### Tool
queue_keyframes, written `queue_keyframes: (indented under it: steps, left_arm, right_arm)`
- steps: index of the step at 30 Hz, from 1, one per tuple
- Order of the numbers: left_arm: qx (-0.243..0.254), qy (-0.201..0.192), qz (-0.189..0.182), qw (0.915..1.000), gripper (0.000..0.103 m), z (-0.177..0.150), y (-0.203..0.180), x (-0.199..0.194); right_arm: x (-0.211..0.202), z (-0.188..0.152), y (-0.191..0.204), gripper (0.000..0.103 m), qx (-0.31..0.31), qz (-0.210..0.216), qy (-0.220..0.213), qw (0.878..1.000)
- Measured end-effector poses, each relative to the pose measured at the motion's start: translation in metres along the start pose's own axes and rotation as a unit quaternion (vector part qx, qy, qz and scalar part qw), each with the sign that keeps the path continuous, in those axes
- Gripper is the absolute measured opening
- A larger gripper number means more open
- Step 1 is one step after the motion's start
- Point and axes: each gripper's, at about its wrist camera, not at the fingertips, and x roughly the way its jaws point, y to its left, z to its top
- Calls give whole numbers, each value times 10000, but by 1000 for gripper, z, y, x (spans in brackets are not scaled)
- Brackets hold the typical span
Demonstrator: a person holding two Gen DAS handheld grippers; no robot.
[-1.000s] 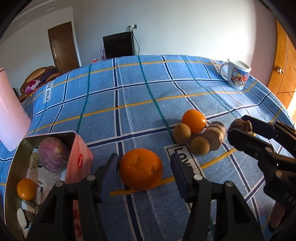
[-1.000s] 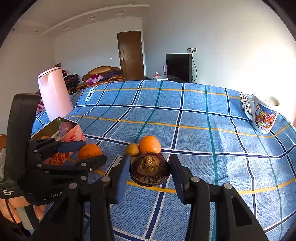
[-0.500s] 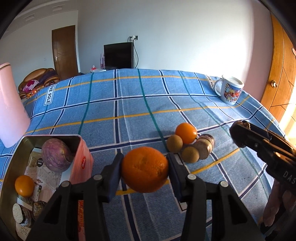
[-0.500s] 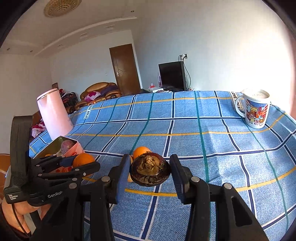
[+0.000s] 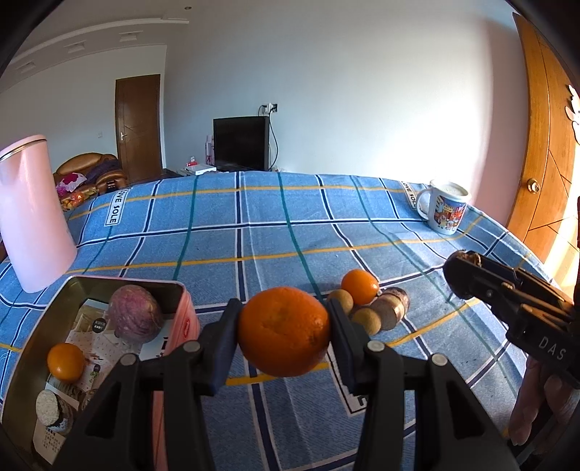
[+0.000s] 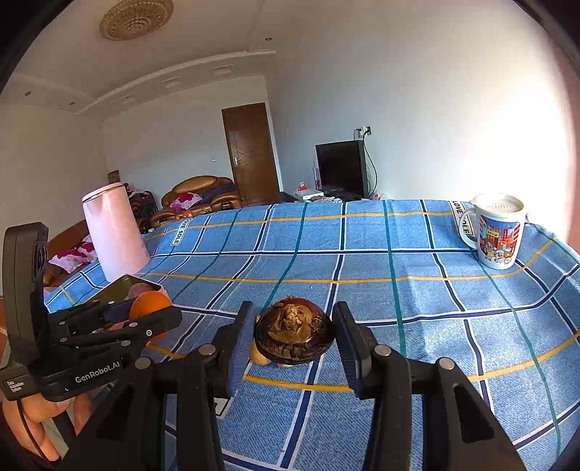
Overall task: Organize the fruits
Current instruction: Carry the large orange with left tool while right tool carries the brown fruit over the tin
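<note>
Orange fruit (image 5: 283, 330) clamped in left gripper (image 5: 283, 338); dark mangosteen (image 6: 293, 335) in right gripper (image 6: 293, 338).

White walls (image 6: 417, 108) and a white stepped ceiling enclosed the room, with a round ornamental ceiling fixture (image 6: 136, 16) overhead. A dark brown door (image 6: 252, 152) stood closed in the far wall. To its right a black television (image 6: 340, 168) sat low, a cable running up to a wall socket. A brown sofa (image 6: 197, 194) (strewn with coloured cloths) stood left of the door. A lighter wooden door (image 5: 543, 145) with a brass knob stood at the right edge, strong daylight washing that side
</note>
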Motion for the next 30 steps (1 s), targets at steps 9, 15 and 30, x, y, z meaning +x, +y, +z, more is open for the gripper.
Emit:
queue_keyframes:
  steps: [9, 15, 30]
  left_arm:
    - [16, -229, 74, 9997, 49, -1, -2, -9]
    - [25, -423, 161, 9990, 49, -3, -3, -17]
    - [139, -847, 307, 9958, 49, -6, -8, -33]
  right_arm:
    - [-6, -2, 3, 46, -92, 15, -167, 9998]
    - [-10, -2, 5, 46, -159, -9, -294, 9994]
    - [-23, -4, 12, 46, -290, -46, -598, 9978]
